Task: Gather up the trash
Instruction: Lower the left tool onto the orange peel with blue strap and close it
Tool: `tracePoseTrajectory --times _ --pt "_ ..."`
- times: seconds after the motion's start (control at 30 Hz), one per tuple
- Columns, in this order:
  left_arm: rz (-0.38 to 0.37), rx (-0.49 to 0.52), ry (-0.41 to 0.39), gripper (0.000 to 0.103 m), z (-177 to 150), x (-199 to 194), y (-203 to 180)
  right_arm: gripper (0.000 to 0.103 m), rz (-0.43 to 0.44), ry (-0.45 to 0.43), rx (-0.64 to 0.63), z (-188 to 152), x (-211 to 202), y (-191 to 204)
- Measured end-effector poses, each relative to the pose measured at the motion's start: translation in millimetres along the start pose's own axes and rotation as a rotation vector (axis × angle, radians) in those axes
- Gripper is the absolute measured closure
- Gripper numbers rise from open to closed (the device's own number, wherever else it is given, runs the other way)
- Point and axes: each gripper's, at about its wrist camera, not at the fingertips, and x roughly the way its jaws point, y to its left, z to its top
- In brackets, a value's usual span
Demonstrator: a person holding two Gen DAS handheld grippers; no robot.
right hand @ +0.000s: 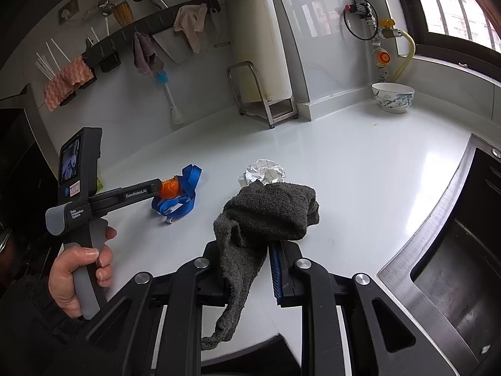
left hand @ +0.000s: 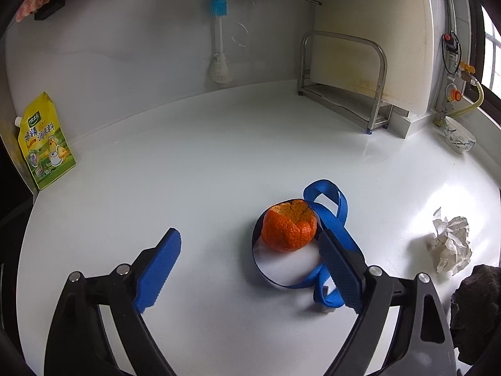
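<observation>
My left gripper (left hand: pixel 250 250) stands wide apart over the white counter (left hand: pixel 203 163), holding nothing. Its right finger (left hand: pixel 339 269) lies over the blue strap (left hand: pixel 328 200), just beside the orange peel (left hand: pixel 288 228), which sits inside the strap's loop; whether the finger touches the peel I cannot tell. The left finger (left hand: pixel 158 269) is well clear of both. My right gripper (right hand: pixel 250 269) is clamped on a dark grey cloth (right hand: pixel 266 213), which bunches above the fingers and hangs down below them. A crumpled paper ball (right hand: pixel 264 172) lies on the counter just behind the cloth, near the strap and peel. My left hand (right hand: pixel 78 275) grips the handle.
</observation>
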Motion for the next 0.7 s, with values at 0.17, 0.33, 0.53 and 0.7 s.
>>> tracePoseTrajectory --times 0.17,0.33,0.53,0.7 --pt "-0.02 0.004 0.049 0.016 -1.7 13.7 -2.8 0.084 0.011 -0.001 -0.004 0.9 2.5 2.6" --pt "-0.003 0.026 0.058 0.016 1.4 20.3 -8.7 0.084 0.015 0.002 -0.009 0.4 4.4 3.9" --pt "-0.032 0.029 0.081 0.038 3.9 27.6 -11.2 0.084 0.019 0.005 -0.007 -1.1 4.3 6.0" --pt "-0.095 0.037 0.07 0.074 2.2 23.1 -16.0 0.084 0.019 0.008 -0.016 -2.9 2.4 8.7"
